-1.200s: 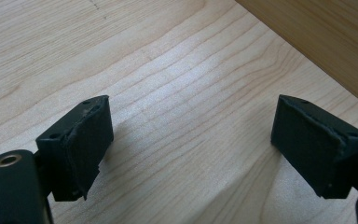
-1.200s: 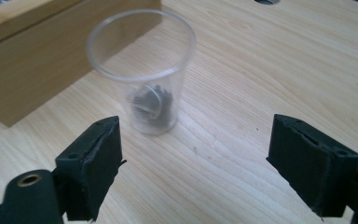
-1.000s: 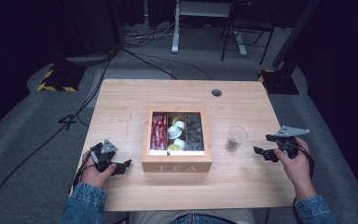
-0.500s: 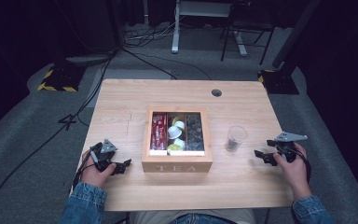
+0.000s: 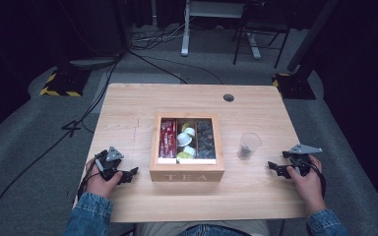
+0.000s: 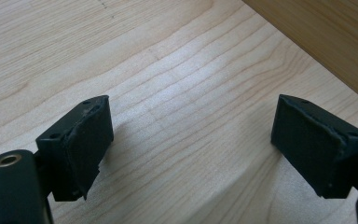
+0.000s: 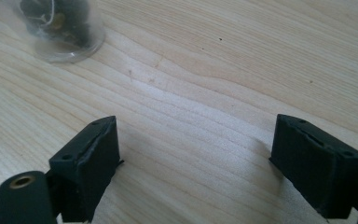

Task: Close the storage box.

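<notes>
1. the wooden box (image 5: 187, 173), marked "tea" on its front wall, stands near the middle of the surface (image 5: 128, 108), between the two grippers.
2. the box is open at the top and has three compartments side by side. the left compartment holds red packets (image 5: 167, 139). the middle compartment holds white and yellow-green capsules (image 5: 185, 140). the right compartment holds dark pieces (image 5: 205, 140) (too small to identify).
3. the clear cup (image 5: 249, 145) stands upright just right of the box, apart from it. in the right gripper view the cup (image 7: 61, 28) contains dark material with a pale fleck; its kind cannot be told.
4. the left gripper (image 5: 126, 173) rests low over the surface, just left of the box front. its fingers (image 6: 81, 144) are spread wide with bare wood between them, gripping nothing. the box wall crosses the upper right corner of the left gripper view.
5. the right gripper (image 5: 274, 168) sits near the right edge, right of the cup and apart from it. its fingers (image 7: 91, 163) are likewise wide apart and empty.
</notes>
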`<state>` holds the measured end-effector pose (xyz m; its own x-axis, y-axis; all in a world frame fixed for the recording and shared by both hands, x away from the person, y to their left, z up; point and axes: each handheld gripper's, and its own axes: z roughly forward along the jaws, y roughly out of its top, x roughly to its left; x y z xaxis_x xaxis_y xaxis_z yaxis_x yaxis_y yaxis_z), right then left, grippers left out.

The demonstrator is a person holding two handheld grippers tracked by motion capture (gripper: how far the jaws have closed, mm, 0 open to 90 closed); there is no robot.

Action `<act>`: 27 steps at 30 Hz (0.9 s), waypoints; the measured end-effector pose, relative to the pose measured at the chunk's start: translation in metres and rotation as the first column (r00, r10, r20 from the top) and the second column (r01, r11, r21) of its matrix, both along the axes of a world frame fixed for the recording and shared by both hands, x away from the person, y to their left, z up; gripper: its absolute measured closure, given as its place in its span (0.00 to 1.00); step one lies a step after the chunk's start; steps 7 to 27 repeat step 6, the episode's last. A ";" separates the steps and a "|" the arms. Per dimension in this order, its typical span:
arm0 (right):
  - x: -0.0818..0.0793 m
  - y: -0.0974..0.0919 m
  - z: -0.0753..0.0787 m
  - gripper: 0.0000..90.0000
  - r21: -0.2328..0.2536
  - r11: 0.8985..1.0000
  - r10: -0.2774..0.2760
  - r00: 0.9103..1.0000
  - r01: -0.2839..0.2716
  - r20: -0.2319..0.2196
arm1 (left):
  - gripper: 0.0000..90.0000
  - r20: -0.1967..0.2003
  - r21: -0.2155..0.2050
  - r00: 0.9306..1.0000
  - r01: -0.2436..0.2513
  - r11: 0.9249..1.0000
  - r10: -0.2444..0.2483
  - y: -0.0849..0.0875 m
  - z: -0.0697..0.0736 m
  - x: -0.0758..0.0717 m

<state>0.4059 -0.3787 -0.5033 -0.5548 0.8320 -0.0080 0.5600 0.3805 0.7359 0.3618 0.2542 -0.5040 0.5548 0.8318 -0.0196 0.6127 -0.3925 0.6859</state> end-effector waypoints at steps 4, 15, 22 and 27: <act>0.000 0.000 0.000 0.16 -0.001 1.000 -0.006 1.000 0.006 -0.001 | 0.15 -0.001 -0.005 1.000 -0.020 1.000 0.020 -0.001 0.000 -0.001; 0.000 0.000 0.000 0.16 -0.001 1.000 -0.006 1.000 0.006 0.000 | 0.14 -0.001 -0.004 1.000 -0.024 1.000 0.024 -0.001 0.000 -0.001; 0.000 0.000 0.000 0.16 -0.001 1.000 -0.006 1.000 0.006 0.000 | 0.14 -0.001 -0.004 1.000 -0.024 1.000 0.024 -0.001 0.000 -0.001; 0.000 0.000 0.000 0.16 -0.001 1.000 -0.006 1.000 0.006 0.000 | 0.14 -0.001 -0.004 1.000 -0.024 1.000 0.024 -0.001 0.000 -0.001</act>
